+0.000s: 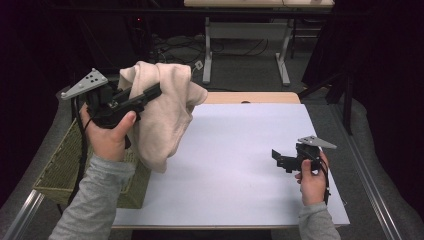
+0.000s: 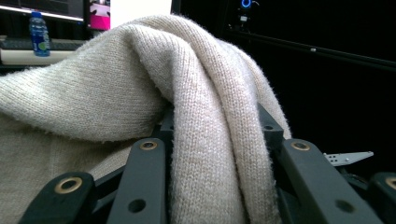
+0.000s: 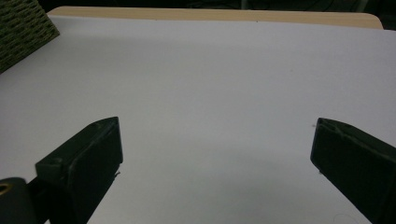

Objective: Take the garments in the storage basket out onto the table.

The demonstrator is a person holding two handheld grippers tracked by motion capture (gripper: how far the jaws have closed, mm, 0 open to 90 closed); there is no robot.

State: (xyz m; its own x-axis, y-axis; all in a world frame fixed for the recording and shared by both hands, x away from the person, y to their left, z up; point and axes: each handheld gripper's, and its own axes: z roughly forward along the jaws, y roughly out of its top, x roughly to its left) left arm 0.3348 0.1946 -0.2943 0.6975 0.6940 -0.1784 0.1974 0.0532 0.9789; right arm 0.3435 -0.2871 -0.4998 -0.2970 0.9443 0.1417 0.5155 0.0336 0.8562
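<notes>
Your left gripper (image 1: 159, 91) has its jaws clamped on a beige knit sweater (image 1: 167, 117), which bears no readable label; its folds drape over both jaws and its long axis hangs downward. Your right gripper (image 3: 215, 154) rests with jaws wide apart, nothing between them, above the white table (image 1: 235, 165).

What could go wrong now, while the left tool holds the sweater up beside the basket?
1. The left tool grips just one fold of the sweater; it may slip out.
2. The hanging end is over the table, not the basket, so it may drag or catch the rim.
3. The right tool is open and away, giving no support.
</notes>
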